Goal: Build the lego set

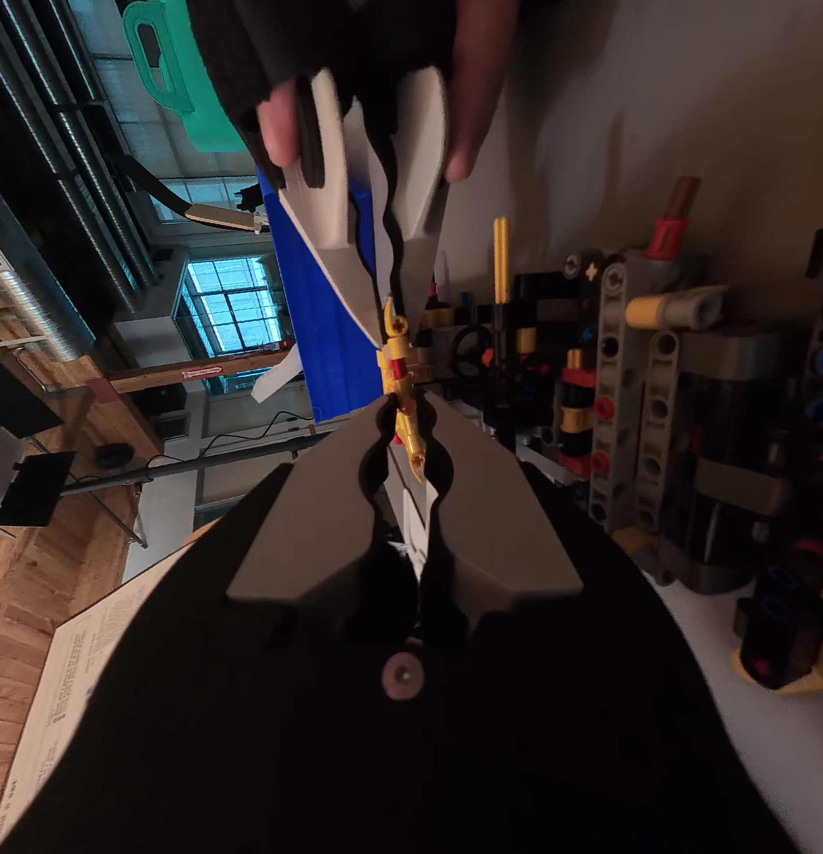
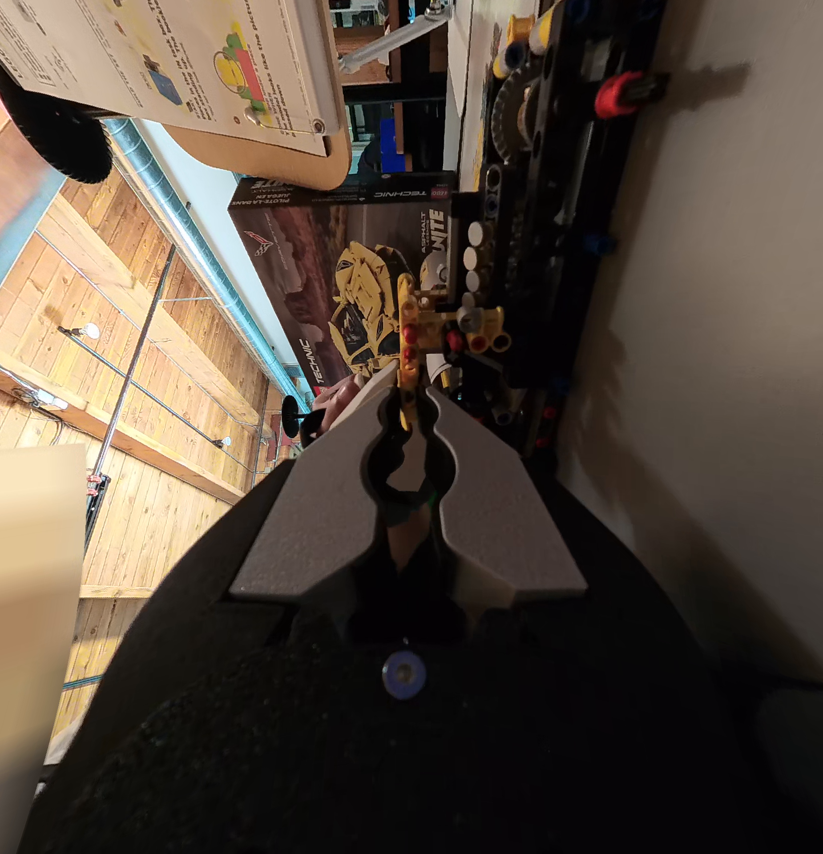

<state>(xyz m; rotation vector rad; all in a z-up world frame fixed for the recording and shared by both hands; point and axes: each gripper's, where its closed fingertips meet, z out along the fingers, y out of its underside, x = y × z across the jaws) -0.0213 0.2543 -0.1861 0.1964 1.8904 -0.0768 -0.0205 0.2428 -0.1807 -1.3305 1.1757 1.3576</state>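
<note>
Wooden ceiling beams and metal ducts frame a white table (image 1: 747, 721) that both tilted views show on the right side. On it stands a partly built model (image 1: 640, 416) of grey, black, red and yellow pieces, and the set's box (image 2: 335, 286), printed with a yellow car, stands at the table's edge in the right wrist view. Near the top of that view hangs a clipboard (image 2: 261, 152) carrying a printed sheet. Between the two tools, held off the table, is a small yellow assembly (image 1: 402, 393) with red pins. The left gripper (image 1: 406, 406) has its jaws drawn nearly together, pinching one end of the yellow assembly between its tips. Facing it, the right gripper (image 1: 391, 319) comes in from the opposite side, its jaws likewise pressed on the other end; a person's hand (image 1: 368, 92) wraps around its grey fingers. In the right wrist view the right gripper (image 2: 407, 393) clamps a yellow beam of the yellow assembly (image 2: 428, 328), which sticks out just in front of the partly built model (image 2: 539, 231). A blue bin (image 1: 326, 300) stands behind the grippers.
</note>
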